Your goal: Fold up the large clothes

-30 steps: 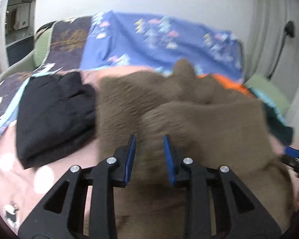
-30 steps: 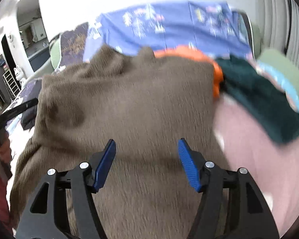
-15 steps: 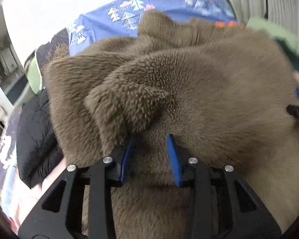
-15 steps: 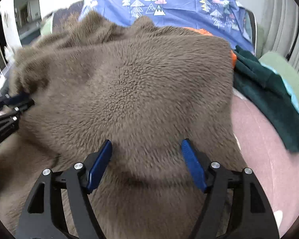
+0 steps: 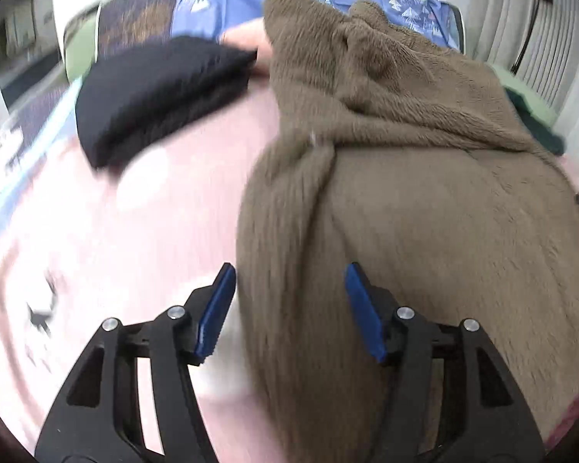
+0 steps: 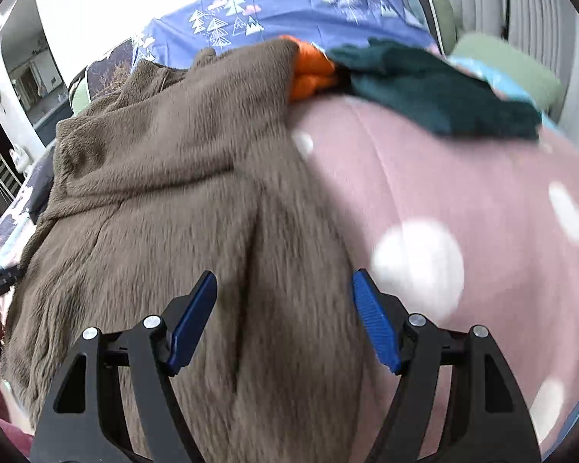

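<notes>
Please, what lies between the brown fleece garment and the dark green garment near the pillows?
In the right wrist view, an orange garment lies between the brown fleece garment and the dark green garment.

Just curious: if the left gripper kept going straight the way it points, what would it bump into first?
Most likely the brown fleece garment: its left edge lies right ahead of the open left gripper. Blur makes depth uncertain.

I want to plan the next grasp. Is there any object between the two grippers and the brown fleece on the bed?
Nothing visible is. The brown fleece lies directly under the left gripper and the right gripper, whose jaws stand open over its edges. The black garment and the green garment lie off to the sides.
</notes>
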